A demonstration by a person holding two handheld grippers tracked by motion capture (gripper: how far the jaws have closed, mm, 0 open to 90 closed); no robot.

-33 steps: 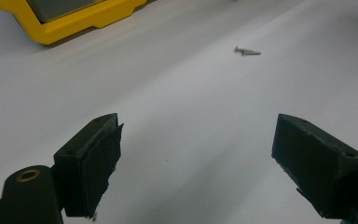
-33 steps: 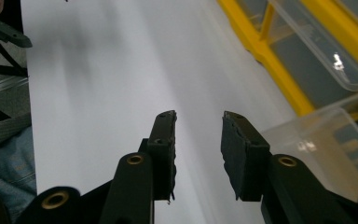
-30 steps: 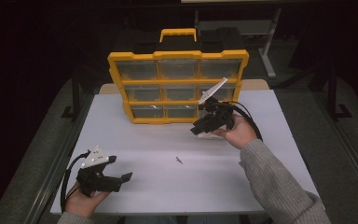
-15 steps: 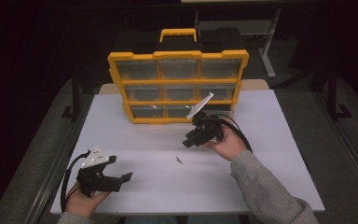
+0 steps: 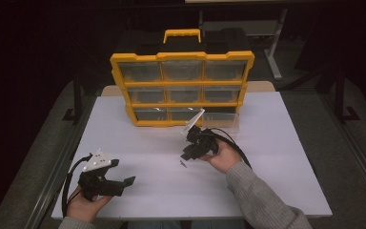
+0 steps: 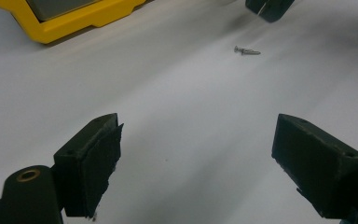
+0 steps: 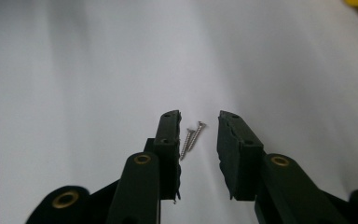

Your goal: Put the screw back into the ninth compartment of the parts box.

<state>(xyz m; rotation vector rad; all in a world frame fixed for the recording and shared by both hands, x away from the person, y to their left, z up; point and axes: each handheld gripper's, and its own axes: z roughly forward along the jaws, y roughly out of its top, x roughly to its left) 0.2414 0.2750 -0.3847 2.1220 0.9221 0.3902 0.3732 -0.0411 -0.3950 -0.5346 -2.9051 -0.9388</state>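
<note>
Two small metal screws (image 7: 191, 138) lie side by side on the white table (image 5: 286, 157); from above they are a tiny dark mark (image 5: 182, 162). My right gripper (image 5: 187, 151) hangs low over them, tilted down. In the right gripper view its jaws (image 7: 199, 116) straddle the screws and have just been closing, but the pads do not touch them. My left gripper (image 5: 123, 171) rests at the table's front left, open wide and holding nothing (image 6: 196, 154). The left gripper view also shows the screws (image 6: 247, 50) farther off, with a tip of the right gripper (image 6: 268, 7) above them.
A yellow organizer (image 5: 181, 88) with clear drawers and a handle stands upright at the back of the table. A clear drawer (image 5: 221, 121) sticks out at its bottom right. Dark floor and table legs surround the table.
The right gripper has come down and toward the front left, from beside the organizer to just over the screws. The left gripper has stayed put.
</note>
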